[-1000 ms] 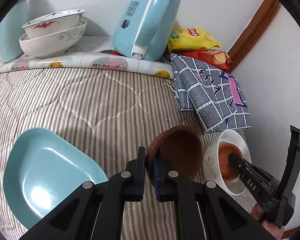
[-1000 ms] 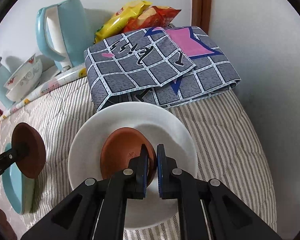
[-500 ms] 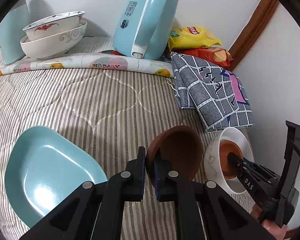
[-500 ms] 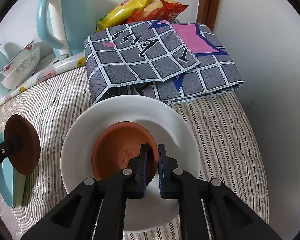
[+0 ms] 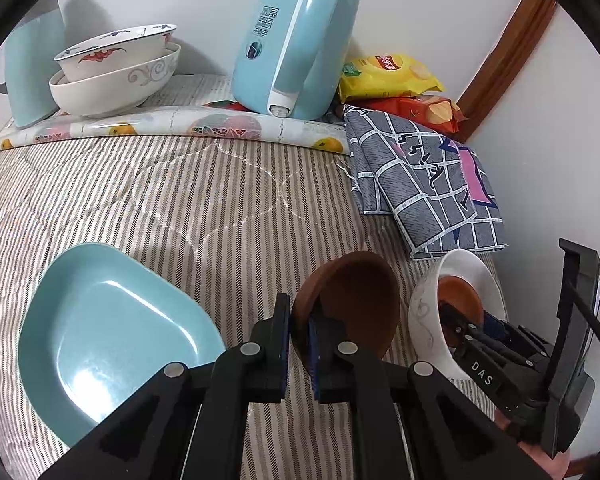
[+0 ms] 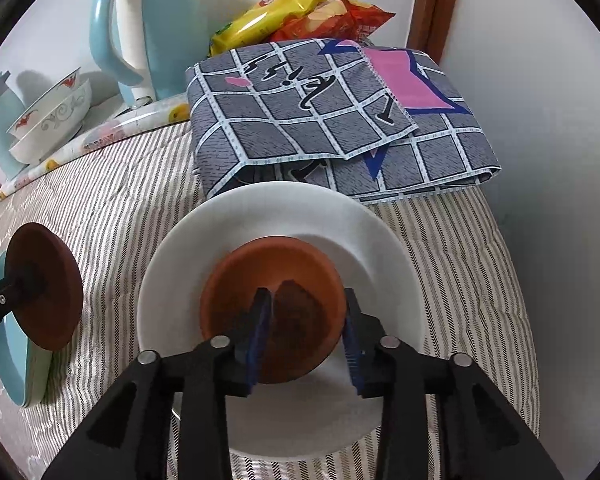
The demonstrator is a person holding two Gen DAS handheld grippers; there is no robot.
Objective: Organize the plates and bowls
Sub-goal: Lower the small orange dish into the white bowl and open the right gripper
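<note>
My left gripper [image 5: 299, 332] is shut on the rim of a dark brown saucer [image 5: 352, 300], holding it on edge above the striped bedcover; the right wrist view shows the same saucer [image 6: 44, 292] at the left. A terracotta saucer [image 6: 272, 272] lies inside a white bowl [image 6: 280, 200] near the wall. My right gripper [image 6: 306, 328] hangs over it with its jaws opening. One finger is inside the saucer, the other outside its right rim, and the pads are not pressing. A teal plate [image 5: 112, 332] lies at the lower left.
Two stacked patterned bowls [image 5: 112, 68] sit at the back left beside a teal jug [image 5: 32, 68]. A light blue kettle [image 5: 292, 40], snack bags [image 5: 384, 76] and a folded checked cloth [image 5: 428, 184] stand along the back and right. The wall is close on the right.
My right gripper's jaws have spread apart and let go of the terracotta saucer's rim; the saucer now rests in the white bowl. The left gripper and its saucer have stayed put.
</note>
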